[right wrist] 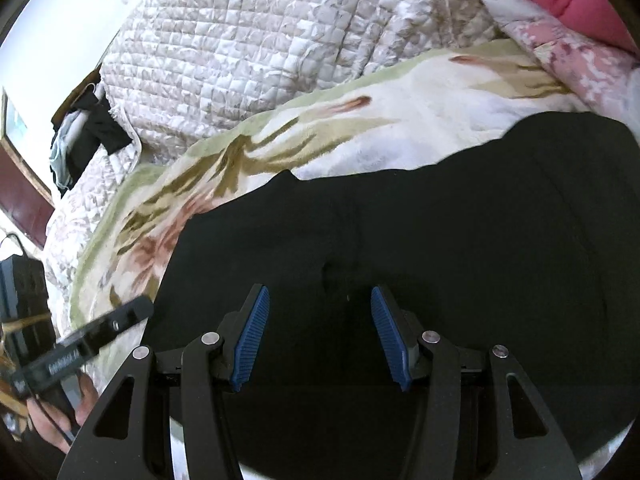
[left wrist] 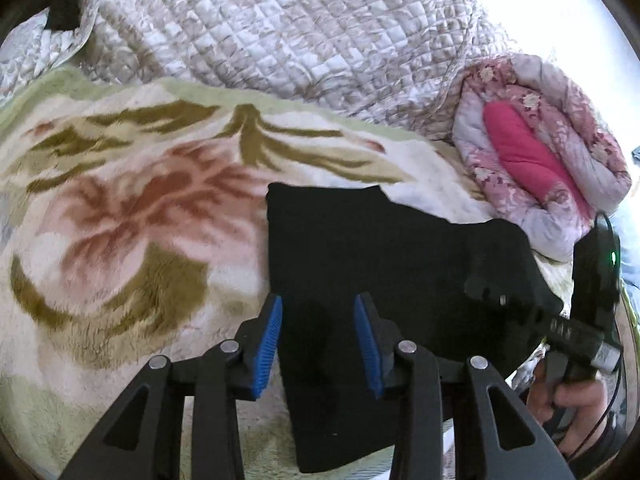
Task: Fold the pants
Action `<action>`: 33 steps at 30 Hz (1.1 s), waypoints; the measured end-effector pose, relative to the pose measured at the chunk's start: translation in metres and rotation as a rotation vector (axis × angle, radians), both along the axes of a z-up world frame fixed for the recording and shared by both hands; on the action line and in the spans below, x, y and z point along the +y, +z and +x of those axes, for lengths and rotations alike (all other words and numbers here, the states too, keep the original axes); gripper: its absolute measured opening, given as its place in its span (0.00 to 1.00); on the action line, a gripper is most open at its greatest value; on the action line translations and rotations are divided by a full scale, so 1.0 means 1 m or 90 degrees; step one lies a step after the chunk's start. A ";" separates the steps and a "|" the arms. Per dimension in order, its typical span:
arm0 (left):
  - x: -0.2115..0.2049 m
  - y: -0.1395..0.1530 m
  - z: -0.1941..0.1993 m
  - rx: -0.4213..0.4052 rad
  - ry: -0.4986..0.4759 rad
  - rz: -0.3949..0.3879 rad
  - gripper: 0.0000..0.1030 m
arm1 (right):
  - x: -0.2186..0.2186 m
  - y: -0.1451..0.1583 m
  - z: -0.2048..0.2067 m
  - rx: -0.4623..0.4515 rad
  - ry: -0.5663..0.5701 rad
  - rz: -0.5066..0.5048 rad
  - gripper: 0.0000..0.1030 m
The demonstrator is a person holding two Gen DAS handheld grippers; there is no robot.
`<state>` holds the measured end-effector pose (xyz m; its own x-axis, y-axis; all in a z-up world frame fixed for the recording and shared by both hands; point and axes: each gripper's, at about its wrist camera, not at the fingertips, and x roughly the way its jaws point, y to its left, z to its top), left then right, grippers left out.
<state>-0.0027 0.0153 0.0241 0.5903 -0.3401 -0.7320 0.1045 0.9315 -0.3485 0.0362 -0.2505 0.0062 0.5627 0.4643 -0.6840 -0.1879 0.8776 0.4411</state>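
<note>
The black pants [left wrist: 384, 256] lie folded flat on a floral fleece blanket [left wrist: 120, 220]. My left gripper [left wrist: 318, 304] is open and empty, just above the pants' left edge. My right gripper [right wrist: 320, 296] is open and empty over the middle of the pants [right wrist: 400, 232]. The right gripper's body also shows in the left wrist view [left wrist: 576, 328], held by a hand at the pants' right side. The left gripper's body shows in the right wrist view [right wrist: 88, 340] at the lower left.
A quilted beige bedspread [left wrist: 280, 32] is bunched behind the blanket. A rolled pink floral quilt [left wrist: 536, 160] lies at the right. Dark clothes [right wrist: 92, 128] hang by the headboard at the far left. The fleece blanket [right wrist: 280, 132] extends left of the pants.
</note>
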 end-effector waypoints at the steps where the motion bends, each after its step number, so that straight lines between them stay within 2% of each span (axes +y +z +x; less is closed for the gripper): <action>1: 0.001 -0.002 -0.001 0.002 -0.001 0.004 0.39 | 0.001 -0.001 0.003 0.003 0.003 0.004 0.52; 5: -0.003 -0.003 -0.003 -0.006 -0.004 0.026 0.39 | 0.005 -0.003 0.000 0.010 0.028 0.034 0.50; 6: -0.004 -0.004 -0.003 -0.007 -0.003 0.032 0.39 | 0.006 -0.003 0.000 0.011 0.033 0.037 0.44; 7: -0.005 -0.005 -0.002 -0.007 -0.002 0.038 0.39 | 0.008 -0.003 0.000 0.013 0.039 0.037 0.32; 8: -0.006 -0.005 -0.001 -0.006 0.000 0.044 0.39 | 0.008 -0.003 0.000 0.016 0.040 0.035 0.24; 9: -0.008 -0.006 -0.001 -0.004 0.002 0.056 0.39 | 0.008 -0.005 0.002 0.024 0.040 0.035 0.10; 10: -0.009 -0.007 -0.001 -0.003 0.003 0.066 0.39 | 0.007 -0.006 0.003 0.031 0.037 0.039 0.03; 12: -0.012 -0.008 -0.002 -0.005 0.001 0.084 0.39 | 0.007 -0.006 0.003 0.034 0.040 0.046 0.03; 17: -0.016 -0.009 -0.003 -0.008 -0.005 0.102 0.39 | 0.006 0.014 0.000 -0.027 0.032 0.032 0.02; 21: -0.017 -0.012 -0.003 -0.004 -0.007 0.105 0.39 | 0.005 -0.008 0.007 0.026 0.020 0.009 0.02; 27: -0.018 -0.011 -0.006 -0.005 -0.012 0.107 0.39 | 0.004 0.003 -0.001 -0.011 0.019 0.000 0.02; 30: -0.017 -0.011 -0.006 -0.004 -0.010 0.105 0.39 | 0.001 -0.008 -0.001 0.015 0.014 0.001 0.02; 33: -0.017 -0.011 -0.007 -0.005 -0.010 0.104 0.39 | -0.001 -0.004 -0.001 0.007 0.010 0.009 0.02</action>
<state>-0.0094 -0.0013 0.0132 0.5918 -0.2260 -0.7738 0.1213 0.9739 -0.1917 0.0347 -0.2513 0.0027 0.5484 0.4828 -0.6828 -0.1967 0.8681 0.4558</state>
